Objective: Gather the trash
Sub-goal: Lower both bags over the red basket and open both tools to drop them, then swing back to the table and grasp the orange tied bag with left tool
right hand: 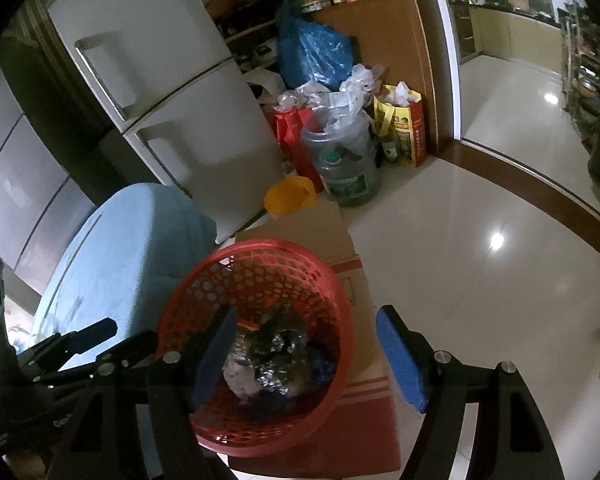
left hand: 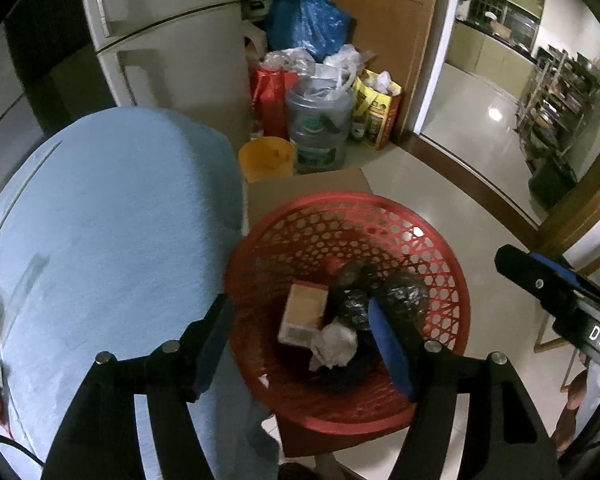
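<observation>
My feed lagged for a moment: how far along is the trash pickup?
Done: the red basket holds crumpled paper, a small box and foil wads. In hand: nothing; the left claw and right claw are open above it. Remaining trash isn't visible.

The left gripper (left hand: 304,340) points steeply down, its jaws standing apart with nothing pressed between the blue pads (left hand: 392,348) (only one pad face shows clearly). The right gripper (right hand: 308,354) tilts down much the same, jaws wide and empty. In the left wrist view the right gripper's black body juts in from the right edge.
</observation>
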`<state>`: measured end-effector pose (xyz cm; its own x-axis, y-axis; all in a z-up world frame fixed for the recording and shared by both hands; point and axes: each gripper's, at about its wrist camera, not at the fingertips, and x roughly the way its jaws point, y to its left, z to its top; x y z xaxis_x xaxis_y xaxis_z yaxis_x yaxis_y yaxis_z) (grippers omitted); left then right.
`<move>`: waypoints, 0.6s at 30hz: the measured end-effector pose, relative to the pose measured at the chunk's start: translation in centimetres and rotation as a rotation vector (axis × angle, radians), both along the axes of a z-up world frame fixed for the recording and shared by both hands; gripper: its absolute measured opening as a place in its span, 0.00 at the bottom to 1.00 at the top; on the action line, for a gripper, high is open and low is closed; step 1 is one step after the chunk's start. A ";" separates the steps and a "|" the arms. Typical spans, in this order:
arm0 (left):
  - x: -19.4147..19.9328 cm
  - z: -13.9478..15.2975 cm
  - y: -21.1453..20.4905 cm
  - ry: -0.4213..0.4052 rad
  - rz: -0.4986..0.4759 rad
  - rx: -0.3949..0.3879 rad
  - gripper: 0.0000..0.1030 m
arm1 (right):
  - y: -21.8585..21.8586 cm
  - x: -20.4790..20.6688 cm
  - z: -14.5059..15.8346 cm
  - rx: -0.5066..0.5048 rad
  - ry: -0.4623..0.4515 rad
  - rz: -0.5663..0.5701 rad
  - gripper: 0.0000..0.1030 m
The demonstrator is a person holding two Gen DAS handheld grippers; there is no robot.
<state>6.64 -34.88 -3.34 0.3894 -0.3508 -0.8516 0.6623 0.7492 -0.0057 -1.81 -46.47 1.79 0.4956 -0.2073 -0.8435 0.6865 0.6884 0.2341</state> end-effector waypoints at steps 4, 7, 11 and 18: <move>0.6 0.6 3.1 -0.007 0.054 -0.017 0.68 | 1.6 1.5 0.3 -0.008 -0.008 0.046 0.73; 1.1 1.4 6.7 -0.015 0.120 -0.037 0.68 | 3.1 2.9 0.1 -0.003 -0.009 0.088 0.73; 2.0 2.2 12.8 -0.025 0.249 -0.070 0.68 | 6.0 5.4 -0.7 0.011 0.003 0.171 0.73; 3.2 2.4 23.7 -0.073 0.495 -0.065 0.74 | 12.6 9.4 -1.5 0.029 0.004 0.330 0.73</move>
<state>9.83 -11.16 -0.90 0.5802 -0.1601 -0.7986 0.2280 0.9732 -0.0294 7.63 -33.84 0.30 0.5289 -0.0122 -0.8486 0.4285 0.8669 0.2547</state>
